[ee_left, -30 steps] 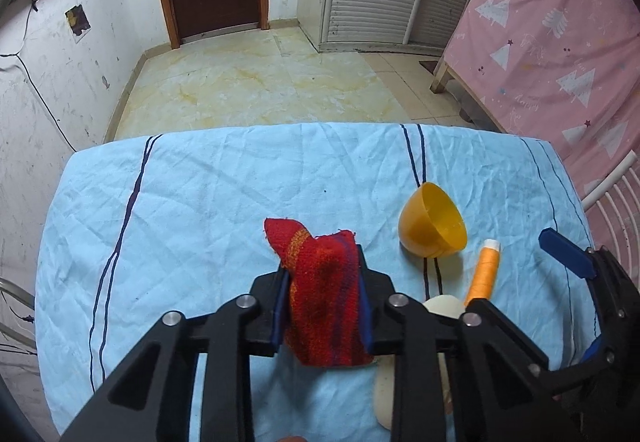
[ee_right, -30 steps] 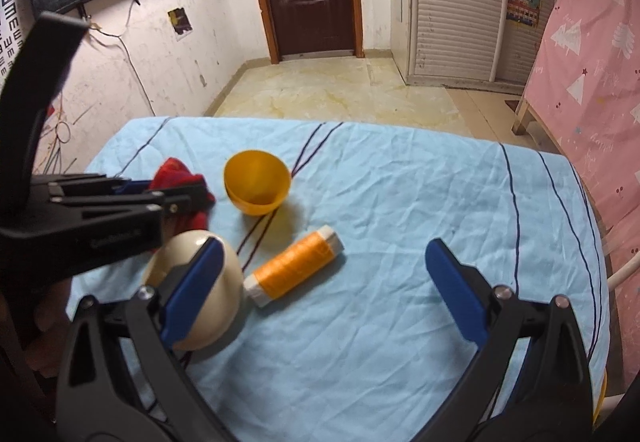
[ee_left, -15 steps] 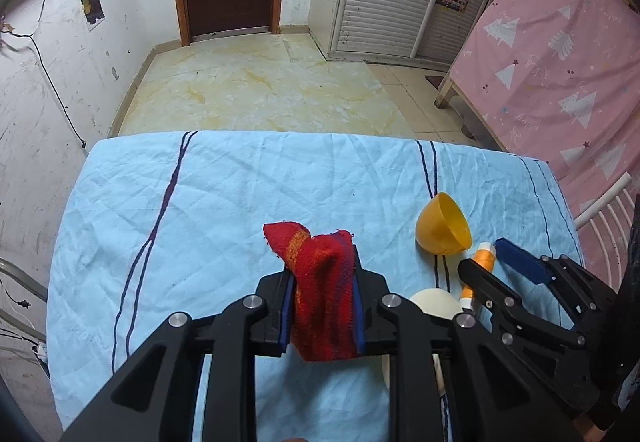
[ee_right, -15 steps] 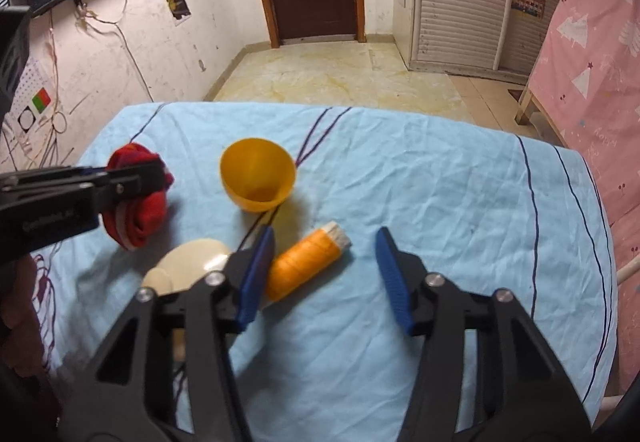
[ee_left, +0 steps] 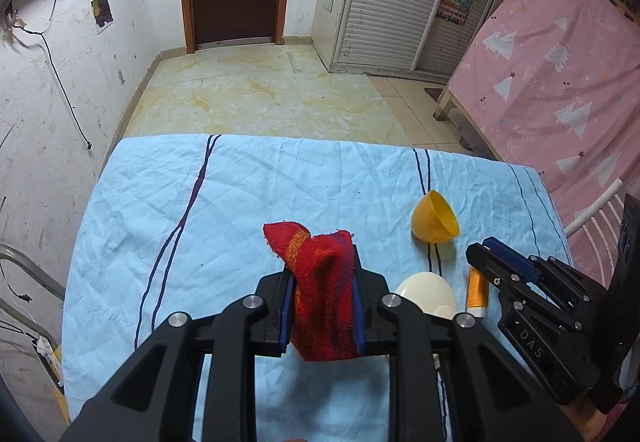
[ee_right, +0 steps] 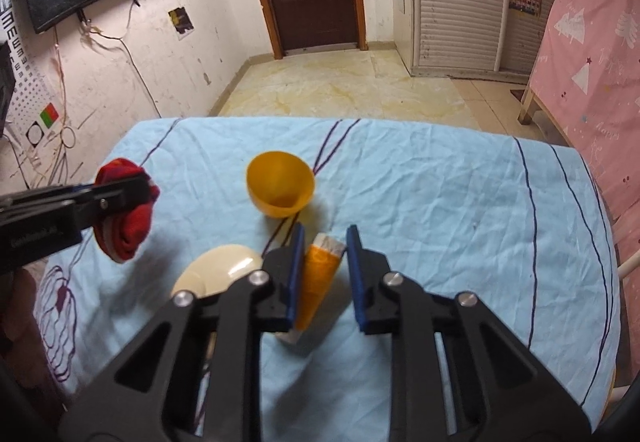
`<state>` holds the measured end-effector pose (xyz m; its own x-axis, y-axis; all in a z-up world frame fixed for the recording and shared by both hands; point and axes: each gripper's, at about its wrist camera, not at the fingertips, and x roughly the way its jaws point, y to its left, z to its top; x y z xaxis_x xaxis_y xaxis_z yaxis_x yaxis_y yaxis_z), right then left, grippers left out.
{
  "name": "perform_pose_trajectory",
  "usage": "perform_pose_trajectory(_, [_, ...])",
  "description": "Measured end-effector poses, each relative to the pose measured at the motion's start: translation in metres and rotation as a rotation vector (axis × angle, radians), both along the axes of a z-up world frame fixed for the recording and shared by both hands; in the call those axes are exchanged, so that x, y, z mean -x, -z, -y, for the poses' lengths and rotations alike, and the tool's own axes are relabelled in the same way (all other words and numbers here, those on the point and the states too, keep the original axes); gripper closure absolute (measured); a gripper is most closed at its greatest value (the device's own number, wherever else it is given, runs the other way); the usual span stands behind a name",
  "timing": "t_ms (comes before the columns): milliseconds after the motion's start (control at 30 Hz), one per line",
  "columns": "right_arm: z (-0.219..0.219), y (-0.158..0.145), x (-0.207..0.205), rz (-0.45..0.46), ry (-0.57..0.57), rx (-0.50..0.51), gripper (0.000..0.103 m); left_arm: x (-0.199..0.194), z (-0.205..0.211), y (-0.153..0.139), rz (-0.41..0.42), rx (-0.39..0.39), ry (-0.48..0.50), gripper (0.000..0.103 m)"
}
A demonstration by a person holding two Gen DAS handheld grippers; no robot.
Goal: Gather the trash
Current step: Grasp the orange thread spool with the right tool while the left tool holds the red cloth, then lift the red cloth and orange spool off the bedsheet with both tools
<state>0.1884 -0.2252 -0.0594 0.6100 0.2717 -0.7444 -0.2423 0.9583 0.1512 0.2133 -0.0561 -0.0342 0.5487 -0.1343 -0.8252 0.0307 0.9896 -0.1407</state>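
Jaws just closing around orange spool (ee_right: pixel 318 274) at right gripper (ee_right: pixel 323 274), left gripper (ee_left: pixel 322 306) clamping red cloth (ee_left: pixel 320 282) at nine o'clock, lifted.

The far half and the left side of the tabletop (ee_left: pixel 248 198) lie bare, wide enough for a gripper to sweep across. The crowded patch is near the right front: an orange bowl (ee_right: pixel 280 184) tipped on its side, a cream bowl (ee_right: pixel 218 270) upside down, and an orange thread spool (ee_right: pixel 318 274) between the right gripper (ee_right: pixel 322 274) fingers. The left gripper (ee_left: pixel 322 306) with its red cloth (ee_left: pixel 320 294) hangs just beside the cream bowl, seemingly leaving only a narrow gap there.
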Motion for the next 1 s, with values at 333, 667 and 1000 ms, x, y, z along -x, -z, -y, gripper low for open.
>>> perform_pose_trajectory(333, [-0.001, -0.009, 0.020, 0.031, -0.016, -0.011, 0.084, 0.018, 0.002, -0.018, 0.035, -0.004, 0.002, 0.089])
perform_pose_trajectory(667, [0.026, -0.026, 0.038, 0.077, 0.018, -0.041, 0.084, 0.031, 0.023, -0.032, 0.067, -0.032, 0.031, 0.089])
perform_pose_trajectory(1000, [0.078, -0.036, 0.062, 0.120, 0.088, -0.083, 0.083, 0.048, 0.072, -0.046, 0.091, -0.072, 0.098, 0.089])
